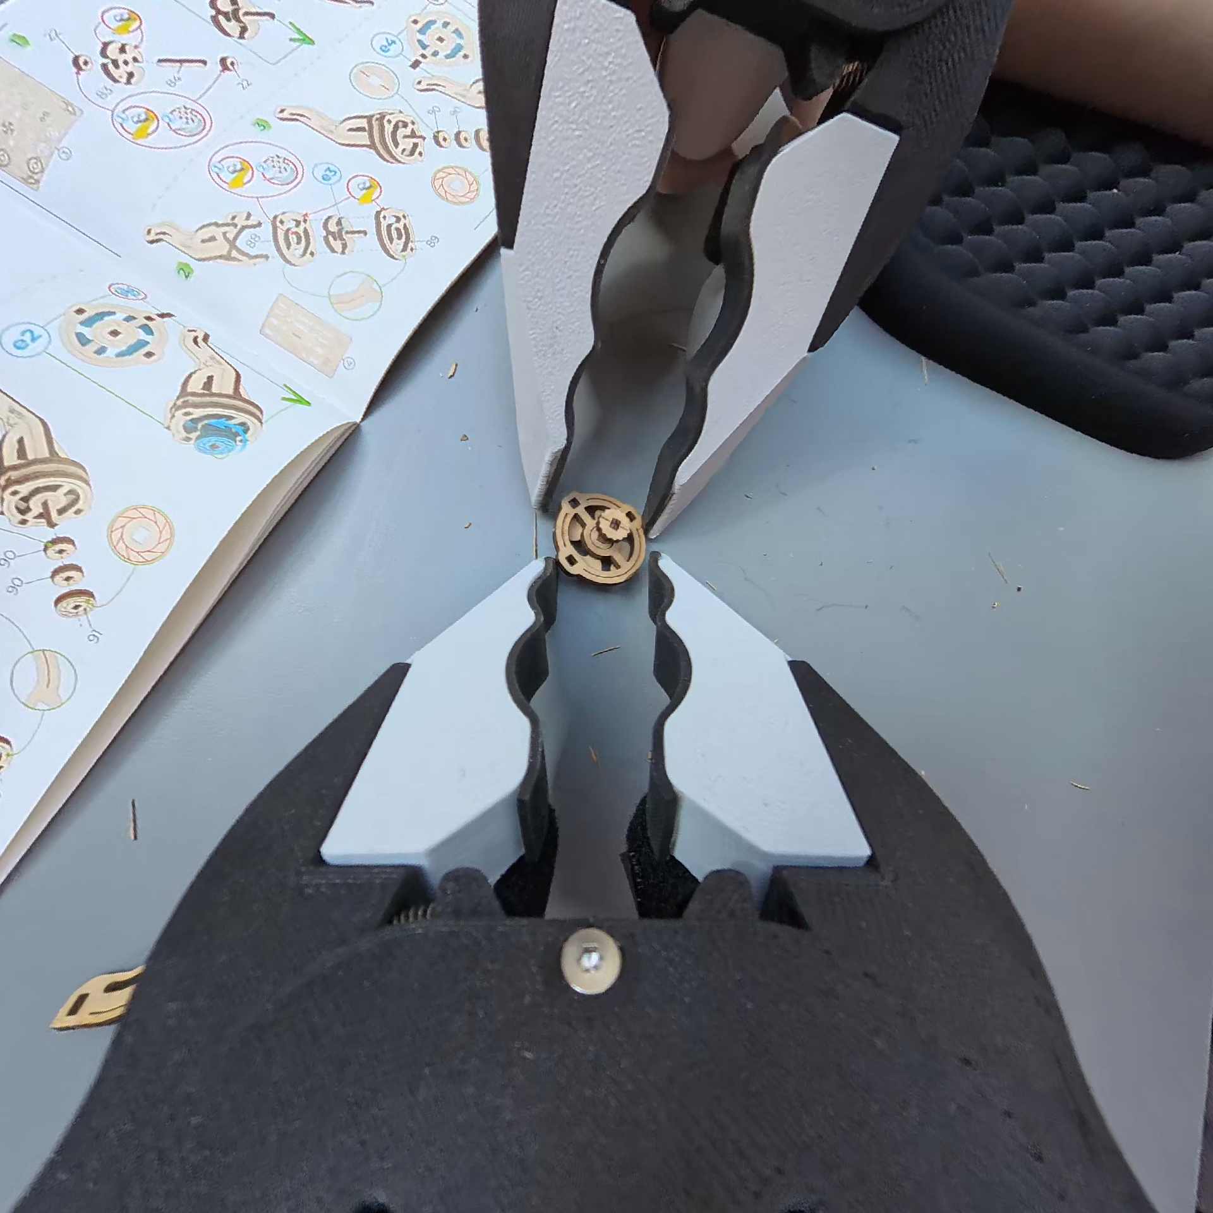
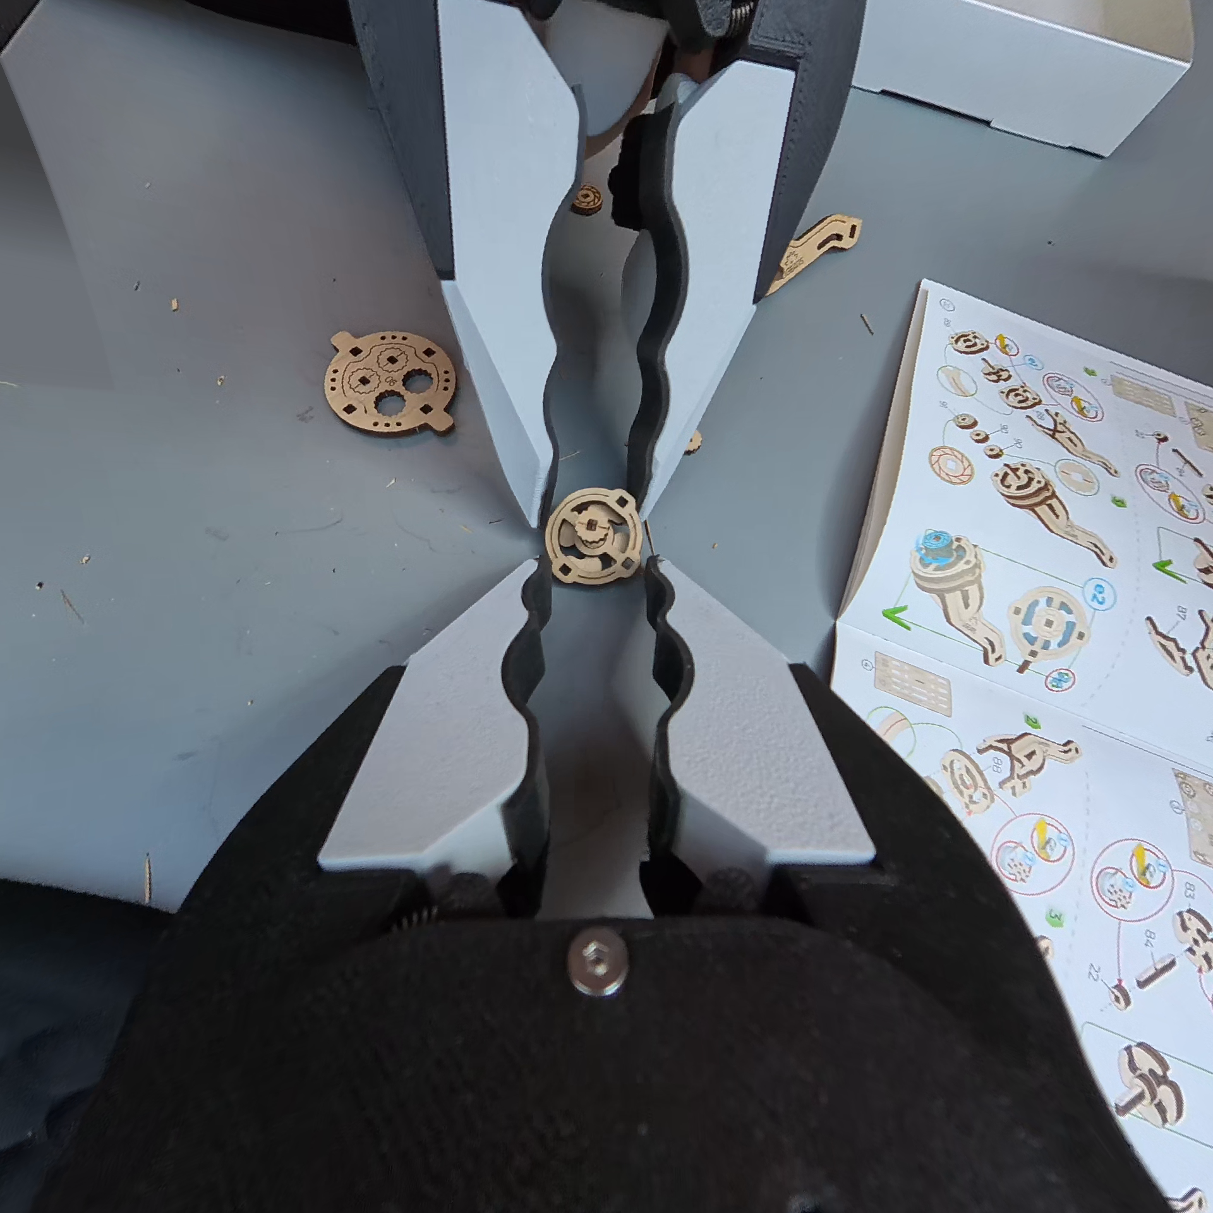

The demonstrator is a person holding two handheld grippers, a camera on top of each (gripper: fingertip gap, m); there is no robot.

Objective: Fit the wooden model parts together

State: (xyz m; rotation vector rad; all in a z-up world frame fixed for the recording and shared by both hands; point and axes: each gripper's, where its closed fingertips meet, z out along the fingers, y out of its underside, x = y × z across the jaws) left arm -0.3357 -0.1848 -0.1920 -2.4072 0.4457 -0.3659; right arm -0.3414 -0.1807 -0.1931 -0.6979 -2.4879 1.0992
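A small round wooden ring with a toothed hub (image 1: 598, 538) sits face up between the two grippers, which meet tip to tip over the grey table (image 1: 919, 591). My left gripper (image 1: 601, 563) comes from the near side, its jaws narrowed to the ring's width with the tips at its near rim. My right gripper (image 2: 594, 566) does the same from the opposite side. Each shows in the other's view, the right gripper (image 1: 598, 513) and the left gripper (image 2: 594, 515). The ring (image 2: 594, 537) is pinched on both sides. Whether it rests on the table is unclear.
An open instruction booklet (image 1: 197, 276) lies beside the grippers; it also shows in the right wrist view (image 2: 1050, 591). A larger wooden disc with gear cut-outs (image 2: 390, 384), a small wooden wheel (image 2: 587, 199) and a wooden arm piece (image 2: 820, 246) lie nearby. A black foam pad (image 1: 1063, 276) and a white box (image 2: 1024, 72) sit at the edges. My left and right fingertips are right by each other.
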